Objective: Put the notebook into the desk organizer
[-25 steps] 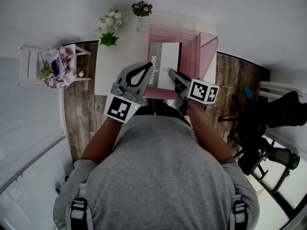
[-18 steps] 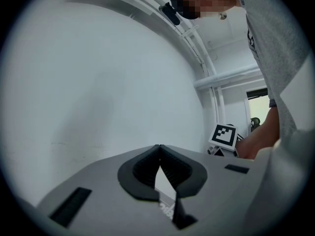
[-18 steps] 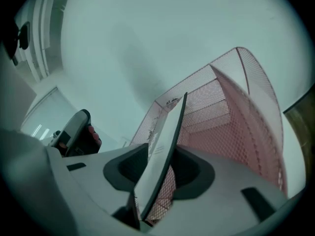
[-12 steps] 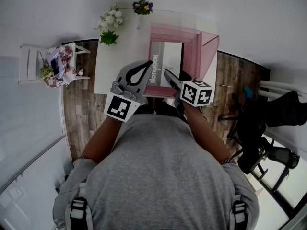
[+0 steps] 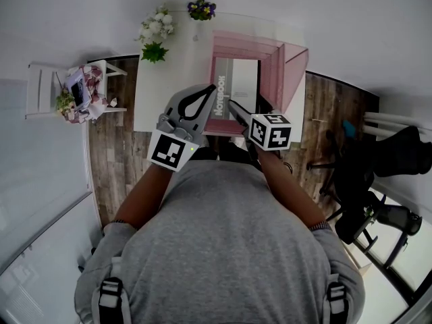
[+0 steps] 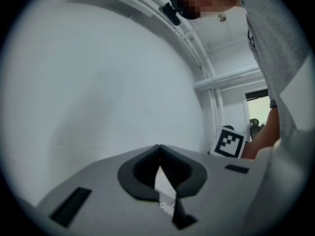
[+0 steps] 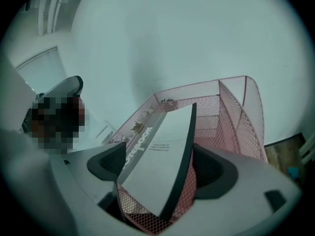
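White table [image 5: 169, 93] stands on a wood-plank floor [image 5: 111, 154] against a pale wall. The notebook [image 5: 236, 90] sits inside the pink mesh desk organizer [image 5: 280, 66] at the table's right side. In the right gripper view the notebook [image 7: 157, 151] leans tilted within the mesh walls of the organizer [image 7: 231, 102], its printed spine to the left and its dark edge to the right.

The right gripper [image 5: 236, 106] is just in front of the organizer. Its jaws are opening, with the notebook's near end between them [image 7: 160, 166] and a gap showing at the right pad. The left gripper [image 5: 210, 90] is held just left of the organizer, and its jaws meet at the tips [image 6: 159, 146] with nothing gripped.

White flowers [image 5: 155, 29] and purple flowers [image 5: 200, 10] stand at the table's far edge, well apart from the organizer.
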